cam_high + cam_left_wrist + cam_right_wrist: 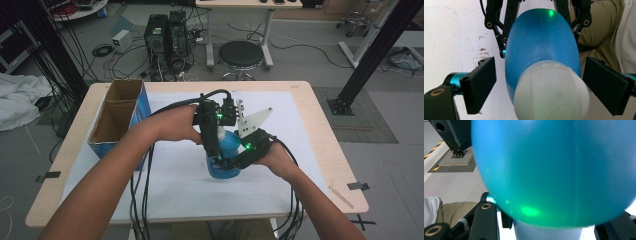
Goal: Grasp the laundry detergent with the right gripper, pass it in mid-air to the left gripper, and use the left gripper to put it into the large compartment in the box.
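Note:
A blue plastic bottle (229,146) with a white cap (551,92) is held just above the white sheet at the table's middle. My right gripper (227,162) comes in from the right and is shut on the bottle's lower body; its fingers (507,25) flank the blue body in the left gripper view. The bottle (554,170) bulges close in front of the right gripper view. My left gripper (544,82) reaches down from above with the cap between its jaws. Its left pad (480,83) stands clearly apart from the cap, so it is open.
An open cardboard box (117,117) with blue sides stands at the table's left. A white sheet (175,190) covers most of the wooden tabletop (320,150). Cables trail from both grippers off the near edge. A stool (241,54) and computer towers stand beyond the far edge.

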Action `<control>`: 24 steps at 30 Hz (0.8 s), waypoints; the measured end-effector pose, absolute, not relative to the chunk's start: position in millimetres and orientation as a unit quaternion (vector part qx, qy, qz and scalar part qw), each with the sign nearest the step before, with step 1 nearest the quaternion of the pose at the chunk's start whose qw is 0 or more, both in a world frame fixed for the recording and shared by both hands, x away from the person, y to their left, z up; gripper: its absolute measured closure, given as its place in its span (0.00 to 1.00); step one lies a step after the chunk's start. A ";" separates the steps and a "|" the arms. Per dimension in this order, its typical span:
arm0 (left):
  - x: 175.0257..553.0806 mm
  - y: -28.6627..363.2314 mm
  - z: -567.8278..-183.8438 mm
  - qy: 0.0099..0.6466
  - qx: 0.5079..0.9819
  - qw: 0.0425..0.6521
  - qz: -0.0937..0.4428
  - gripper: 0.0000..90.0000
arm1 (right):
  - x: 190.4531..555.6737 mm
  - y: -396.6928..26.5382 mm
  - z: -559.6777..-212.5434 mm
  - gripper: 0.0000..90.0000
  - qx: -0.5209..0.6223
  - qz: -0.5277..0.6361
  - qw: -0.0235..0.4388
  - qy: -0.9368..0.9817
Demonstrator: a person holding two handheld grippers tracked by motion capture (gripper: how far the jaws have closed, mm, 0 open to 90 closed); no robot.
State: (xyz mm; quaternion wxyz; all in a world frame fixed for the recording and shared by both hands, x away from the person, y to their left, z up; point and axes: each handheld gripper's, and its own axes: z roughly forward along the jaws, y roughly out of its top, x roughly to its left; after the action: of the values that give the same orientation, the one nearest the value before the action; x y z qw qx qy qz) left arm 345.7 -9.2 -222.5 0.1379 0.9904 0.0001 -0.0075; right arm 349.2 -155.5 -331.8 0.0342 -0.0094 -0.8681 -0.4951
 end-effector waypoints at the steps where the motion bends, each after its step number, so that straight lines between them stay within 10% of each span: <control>1: 345.6 -9.4 -222.7 0.000 0.991 0.137 -0.008 0.13 | 349.2 -155.5 -331.8 0.50 -0.009 -0.495 0.034 -0.868; 24: 345.9 -11.6 -225.6 -0.017 0.991 0.129 -0.005 0.31 | 349.2 -154.8 -332.6 0.50 -0.011 -0.495 0.037 -0.868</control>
State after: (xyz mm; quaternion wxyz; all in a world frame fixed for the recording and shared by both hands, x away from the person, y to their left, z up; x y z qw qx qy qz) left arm 345.9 -11.6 -225.6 0.1293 0.9915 -0.0171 -0.0050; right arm 349.2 -154.8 -332.6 0.0375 -0.0113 -0.8683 -0.4945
